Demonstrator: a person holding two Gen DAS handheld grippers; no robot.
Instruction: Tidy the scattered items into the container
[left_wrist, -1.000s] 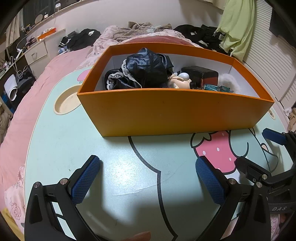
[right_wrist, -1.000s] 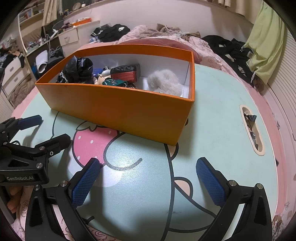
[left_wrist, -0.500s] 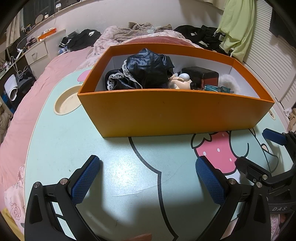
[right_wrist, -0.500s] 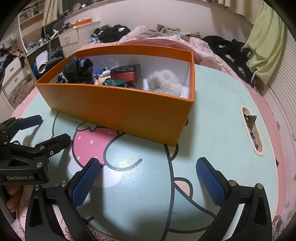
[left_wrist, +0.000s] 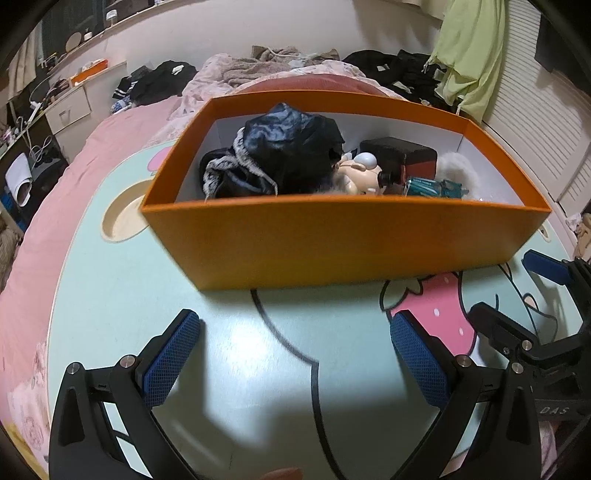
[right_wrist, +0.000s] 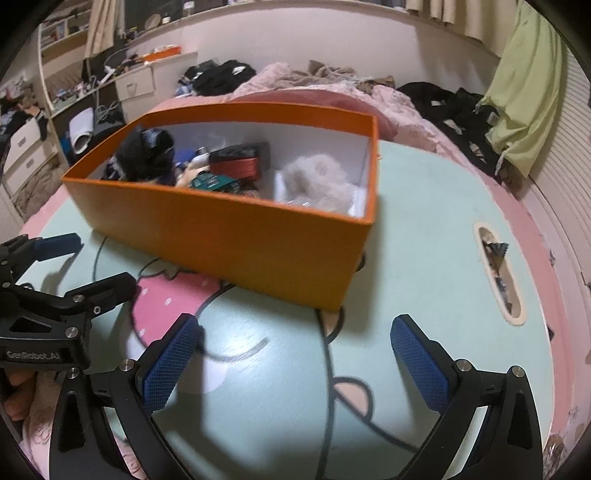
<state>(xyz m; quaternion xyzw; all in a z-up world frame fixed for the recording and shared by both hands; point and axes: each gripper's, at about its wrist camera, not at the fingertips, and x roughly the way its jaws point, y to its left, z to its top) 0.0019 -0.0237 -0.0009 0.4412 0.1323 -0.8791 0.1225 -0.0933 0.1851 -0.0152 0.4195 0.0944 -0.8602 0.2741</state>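
Orange box (left_wrist: 343, 240) sits on the mint-green surface (left_wrist: 110, 302), which is printed with a cartoon figure and a pink strawberry (left_wrist: 439, 314); both claws are over the surface on the near side of the box, apart from it; left claw (left_wrist: 293, 354) is released, blue-padded fingers (left_wrist: 171, 360) spread wide, nothing between them; right claw (right_wrist: 295, 360) likewise released and empty, its pads (right_wrist: 419, 363) well apart; in the right wrist view the left claw's body shows at the left edge, with white lettering "GenRobot.AI" (right_wrist: 33, 356) legible on the black housing; in the left wrist view the right claw's body shows at the right edge, lettering partly readable as "DAS" (left_wrist: 554, 410), remainder cut off; box contents, left to right in the left wrist view: dark crumpled garment with pale lace trim (left_wrist: 280, 155), a cartoon doll figure (left_wrist: 356, 171), a black and red case (left_wrist: 402, 157), a teal packet (left_wrist: 434, 187) whose print is too small to read, and a white fluffy item (right_wrist: 317, 181) at the right end; a slot cut in the surface (right_wrist: 498, 273) right of the box holds small dark objects, not identifiable; a round recess (left_wrist: 123, 218) lies left of the box; pink bedding and heaped clothes lie behind; a green cloth (right_wrist: 528, 92) hangs at right.
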